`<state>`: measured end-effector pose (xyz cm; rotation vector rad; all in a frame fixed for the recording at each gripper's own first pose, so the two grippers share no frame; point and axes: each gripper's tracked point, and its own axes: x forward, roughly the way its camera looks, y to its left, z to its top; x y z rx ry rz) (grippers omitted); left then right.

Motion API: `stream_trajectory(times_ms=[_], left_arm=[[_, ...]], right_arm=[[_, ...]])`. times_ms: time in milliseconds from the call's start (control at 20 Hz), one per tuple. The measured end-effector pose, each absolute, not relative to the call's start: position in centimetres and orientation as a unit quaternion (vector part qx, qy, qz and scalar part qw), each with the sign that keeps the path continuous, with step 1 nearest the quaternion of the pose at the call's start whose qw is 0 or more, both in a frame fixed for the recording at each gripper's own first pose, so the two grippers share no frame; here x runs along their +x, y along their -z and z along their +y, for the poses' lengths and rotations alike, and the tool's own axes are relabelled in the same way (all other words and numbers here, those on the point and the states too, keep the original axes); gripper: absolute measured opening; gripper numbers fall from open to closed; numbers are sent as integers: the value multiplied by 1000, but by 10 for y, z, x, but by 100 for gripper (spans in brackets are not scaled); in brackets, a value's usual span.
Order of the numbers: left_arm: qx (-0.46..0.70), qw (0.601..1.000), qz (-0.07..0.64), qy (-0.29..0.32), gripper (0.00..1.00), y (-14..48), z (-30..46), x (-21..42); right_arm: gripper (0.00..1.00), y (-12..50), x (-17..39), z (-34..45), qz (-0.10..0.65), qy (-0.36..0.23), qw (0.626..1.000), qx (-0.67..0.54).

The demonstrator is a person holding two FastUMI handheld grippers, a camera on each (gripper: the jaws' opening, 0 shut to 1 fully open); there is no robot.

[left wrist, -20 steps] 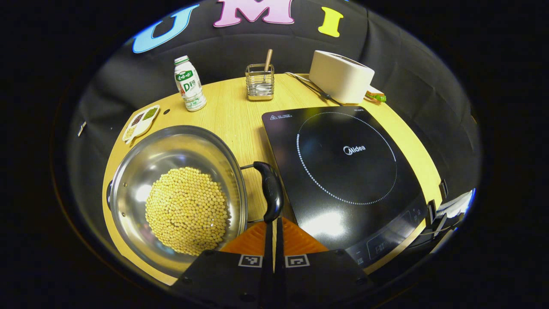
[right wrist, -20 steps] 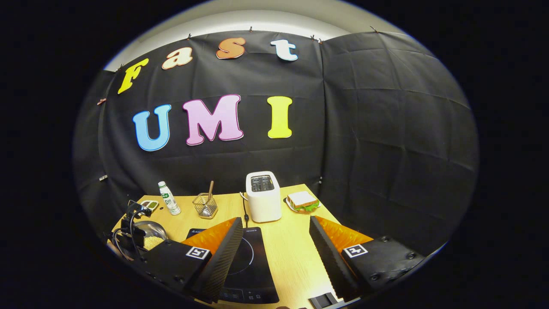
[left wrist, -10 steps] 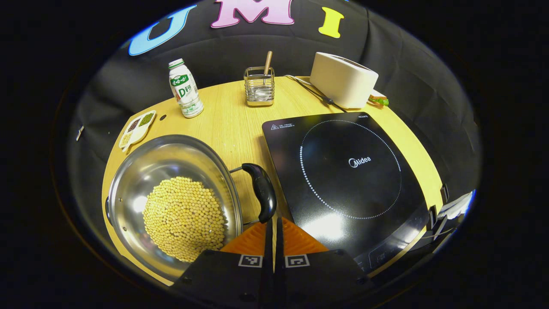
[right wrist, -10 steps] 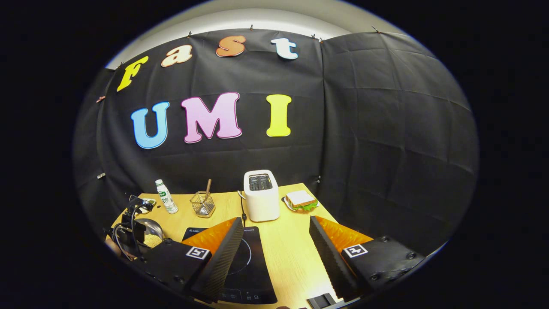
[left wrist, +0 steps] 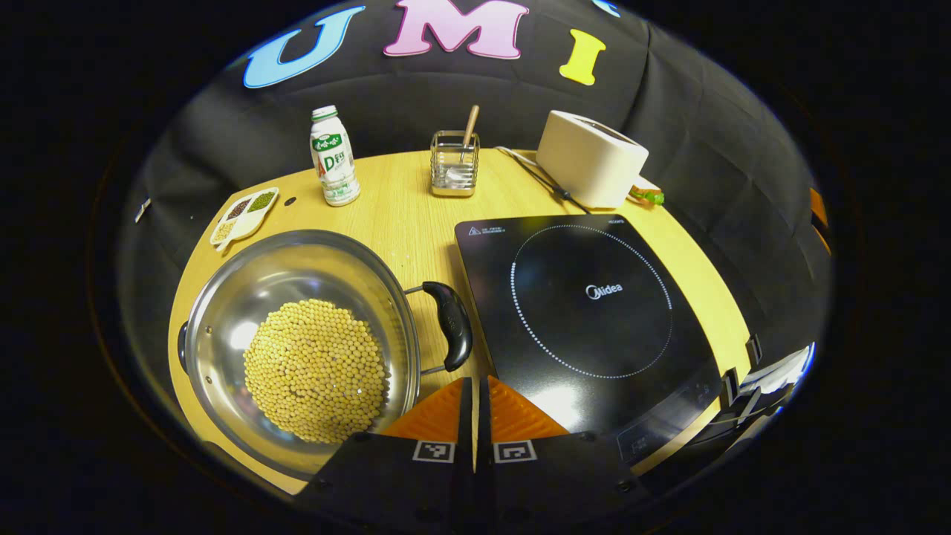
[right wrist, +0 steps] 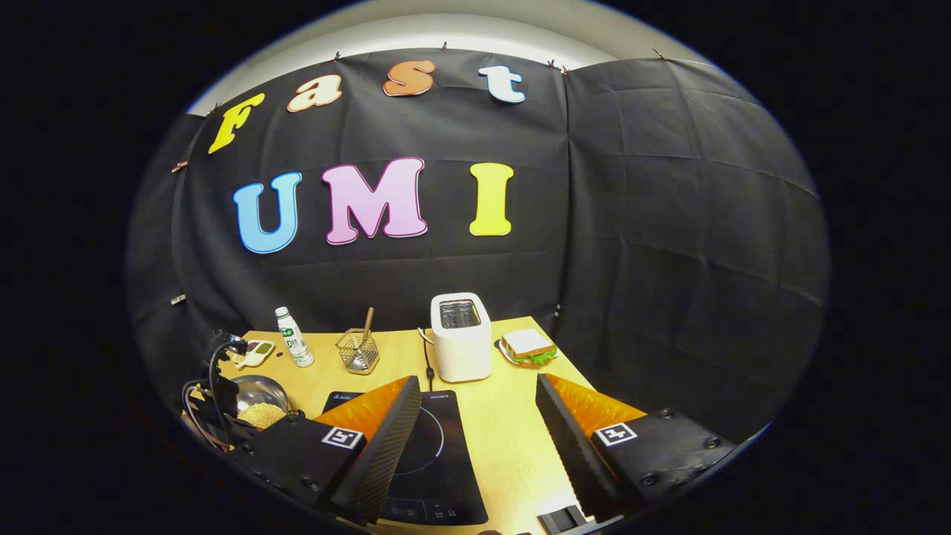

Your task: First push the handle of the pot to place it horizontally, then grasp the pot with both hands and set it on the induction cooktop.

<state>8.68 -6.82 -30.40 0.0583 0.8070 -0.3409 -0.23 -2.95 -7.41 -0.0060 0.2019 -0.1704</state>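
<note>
Steel pot, full of yellow beans, sits on your wooden worktop at nine o'clock from the induction cooktop. Its black handle lies between the two, just beside the cooktop's edge. Your left tool has its fingers together, tips just short of that handle at six o'clock from it. Your right tool hangs with fingers wide apart above the cooktop's near edge, with the toaster at twelve o'clock.
</note>
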Motion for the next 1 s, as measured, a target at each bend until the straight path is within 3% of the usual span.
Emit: stream_trajectory(times_ms=[400,700,850,900,1000], left_arm=[[-51,932,326,146,5,265,-48,59],[-101,943,289,129,22,232,-7,32],[-103,951,270,111,49,220,30,17],[-102,951,273,107,63,222,41,11],[-101,952,275,85,69,226,71,4]], right_arm=[[97,82,-5,24,113,34,993,-32],[97,97,-5,60,136,2,990,-42],[97,112,-2,85,154,-18,986,-56],[97,121,-4,97,168,-28,984,-57],[97,137,-4,123,192,-52,978,-58]])
